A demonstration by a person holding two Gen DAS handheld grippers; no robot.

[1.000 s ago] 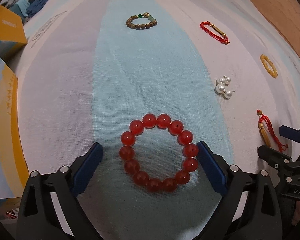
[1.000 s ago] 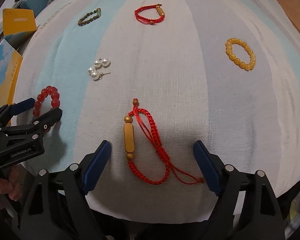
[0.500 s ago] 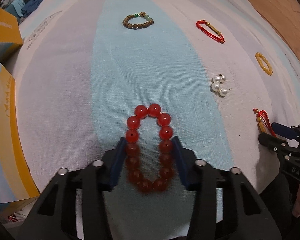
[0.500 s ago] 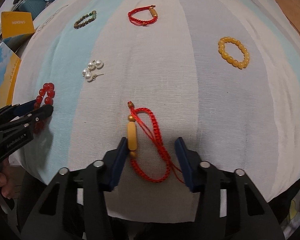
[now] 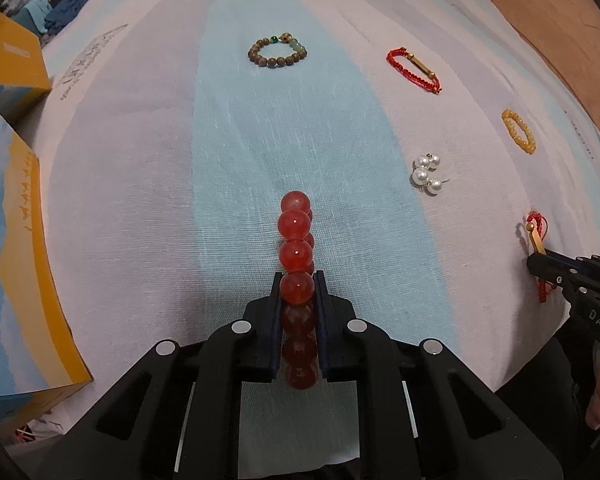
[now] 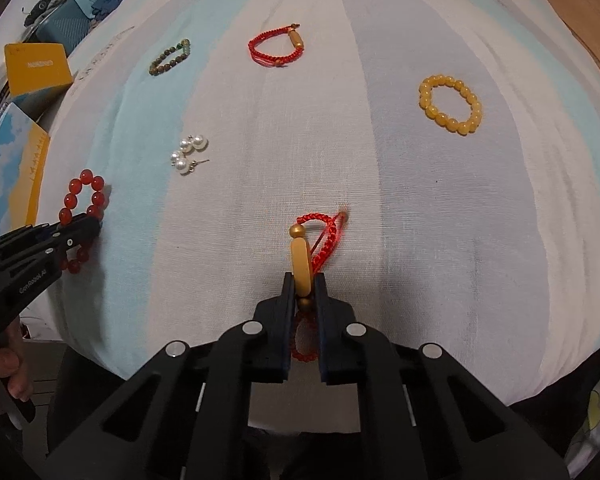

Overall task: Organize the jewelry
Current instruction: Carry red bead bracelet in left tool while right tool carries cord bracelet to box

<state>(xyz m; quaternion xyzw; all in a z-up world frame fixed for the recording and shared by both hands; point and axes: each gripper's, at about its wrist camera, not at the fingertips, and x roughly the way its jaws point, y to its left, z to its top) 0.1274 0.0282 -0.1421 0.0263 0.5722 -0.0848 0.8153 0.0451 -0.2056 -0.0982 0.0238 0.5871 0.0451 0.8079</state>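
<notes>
A red bead bracelet (image 5: 296, 224) lies on the striped cloth (image 5: 140, 160), squeezed into a narrow line. My left gripper (image 5: 297, 280) is closing, and its pads press on the bracelet's near beads. A red cord bracelet with a gold bar (image 6: 301, 256) lies in front of my right gripper (image 6: 303, 280), whose jaws are closing, with the pads clamped on the bar's near end. The cord trails between the fingers. The right wrist view shows the left gripper (image 6: 80, 228) over the red beads (image 6: 86, 188). At the right edge of the left wrist view is the right gripper (image 5: 540, 264).
On the cloth farther out lie a brown bead bracelet (image 5: 278, 50), a second red cord bracelet (image 5: 414, 68), a yellow bead bracelet (image 6: 450, 104) and pearl earrings (image 5: 426, 174). Yellow and blue boxes (image 5: 12, 240) stand at the left. The cloth drops off at the near edge.
Both grippers closed from wide open. The red bead ring was pressed from a circle into a narrow line, and the gold bar and cord were pinched together.
</notes>
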